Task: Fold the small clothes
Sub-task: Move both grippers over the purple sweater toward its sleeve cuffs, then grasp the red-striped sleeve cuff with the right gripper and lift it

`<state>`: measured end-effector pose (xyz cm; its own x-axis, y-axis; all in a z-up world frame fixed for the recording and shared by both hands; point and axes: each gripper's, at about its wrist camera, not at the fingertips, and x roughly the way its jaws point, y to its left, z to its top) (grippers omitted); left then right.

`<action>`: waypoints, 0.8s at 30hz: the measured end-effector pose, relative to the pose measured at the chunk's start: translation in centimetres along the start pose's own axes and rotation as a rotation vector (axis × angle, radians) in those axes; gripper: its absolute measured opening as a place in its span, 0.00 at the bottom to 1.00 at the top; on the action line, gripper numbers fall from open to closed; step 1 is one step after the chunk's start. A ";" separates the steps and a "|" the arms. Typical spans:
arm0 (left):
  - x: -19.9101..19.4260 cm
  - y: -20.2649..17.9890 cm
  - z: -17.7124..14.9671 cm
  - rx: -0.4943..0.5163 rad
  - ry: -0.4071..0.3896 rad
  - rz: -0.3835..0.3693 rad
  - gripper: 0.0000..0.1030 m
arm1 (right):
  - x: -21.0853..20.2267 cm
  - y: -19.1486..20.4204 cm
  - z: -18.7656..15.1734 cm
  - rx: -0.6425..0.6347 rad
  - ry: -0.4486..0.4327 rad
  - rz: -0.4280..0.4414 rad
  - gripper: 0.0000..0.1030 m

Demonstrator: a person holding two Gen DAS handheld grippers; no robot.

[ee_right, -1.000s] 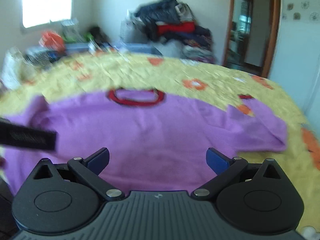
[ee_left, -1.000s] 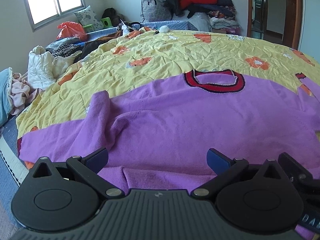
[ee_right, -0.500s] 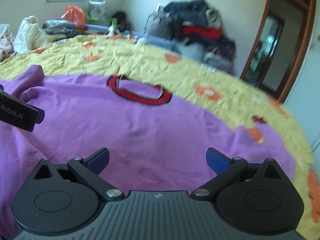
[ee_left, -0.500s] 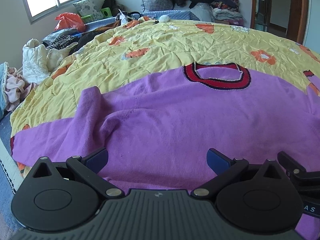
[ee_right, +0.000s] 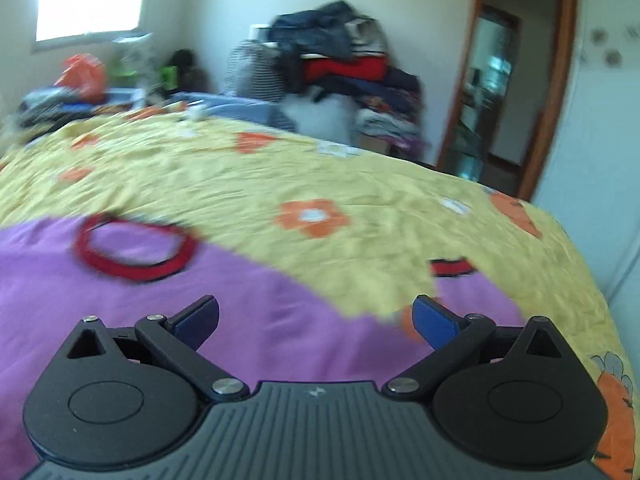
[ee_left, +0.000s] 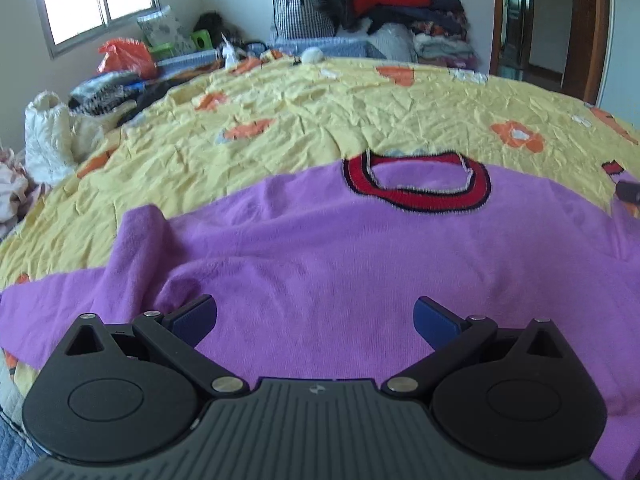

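A purple sweater (ee_left: pixel 340 256) with a red and black collar (ee_left: pixel 416 188) lies spread flat on the yellow flowered bedspread (ee_left: pixel 320 112). Its left sleeve (ee_left: pixel 132 248) is bunched into a ridge. My left gripper (ee_left: pixel 315 318) is open and empty, low over the sweater's lower body. My right gripper (ee_right: pixel 316 318) is open and empty, over the sweater's right side (ee_right: pixel 240 304), near the right sleeve with its red cuff (ee_right: pixel 452 268). The right wrist view is blurred by motion.
A tall pile of clothes and a checked bag (ee_left: pixel 360 4) stands past the far end of the bed. More clothes and bags (ee_left: pixel 80 112) lie along the left side. A doorway (ee_right: pixel 508 92) is at the right. The bed's right edge (ee_right: pixel 600 288) drops off.
My right gripper has swung to the right, toward the sweater's right sleeve, and has left the left wrist view. My left gripper has shifted slightly. Both stay open.
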<state>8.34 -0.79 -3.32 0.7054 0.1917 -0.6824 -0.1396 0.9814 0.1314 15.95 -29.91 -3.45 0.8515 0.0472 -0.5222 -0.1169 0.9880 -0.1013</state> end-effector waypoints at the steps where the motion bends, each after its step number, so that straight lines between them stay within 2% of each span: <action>1: 0.0 -0.3 0.1 0.005 -0.004 0.005 1.00 | 1.1 -1.4 0.3 0.012 0.012 -0.023 1.00; 2: 0.2 -0.5 0.3 0.016 0.011 -0.003 1.00 | 2.3 -2.7 0.5 0.014 0.028 -0.051 1.00; 4: 1.1 -0.8 0.7 0.028 0.081 -0.076 1.00 | 4.7 -4.8 0.9 0.006 0.051 -0.103 1.00; 6: 2.0 -0.7 0.7 0.015 0.123 -0.145 1.00 | 7.1 -6.8 1.1 0.008 0.072 -0.107 1.00; 8: 2.7 -1.0 0.7 0.018 0.149 -0.140 1.00 | 9.6 -8.6 1.2 0.033 0.108 -0.133 1.00; 11: 2.9 -1.6 0.3 0.058 0.143 -0.117 1.00 | 12.7 -10.5 1.5 0.060 0.145 -0.147 0.98; 13: 3.0 -2.0 0.3 0.094 0.155 -0.088 1.00 | 14.3 -11.2 1.5 0.065 0.167 -0.159 0.85; 14: 3.2 -2.2 0.2 0.110 0.162 -0.078 1.00 | 15.1 -11.6 1.6 0.068 0.184 -0.167 0.72; 15: 3.5 -2.3 0.2 0.122 0.176 -0.067 1.00 | 15.8 -11.8 1.5 0.076 0.198 -0.171 0.70; 19: 4.3 -2.1 0.3 0.127 0.209 -0.049 1.00 | 17.1 -12.7 1.4 0.126 0.218 -0.127 0.69; 20: 4.4 -1.9 0.3 0.121 0.214 -0.049 1.00 | 17.2 -12.7 1.4 0.123 0.220 -0.119 0.65; 22: 4.7 -1.8 0.4 0.111 0.227 -0.046 1.00 | 17.2 -12.6 1.4 0.121 0.217 -0.099 0.49; 24: 4.7 -1.8 0.5 0.114 0.229 -0.043 1.00 | 17.1 -12.7 1.6 0.133 0.218 -0.087 0.15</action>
<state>12.29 -1.67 -6.43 0.5313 0.1572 -0.8324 -0.0248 0.9851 0.1702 32.80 -41.38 -9.68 0.7234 -0.0575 -0.6880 0.0326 0.9983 -0.0492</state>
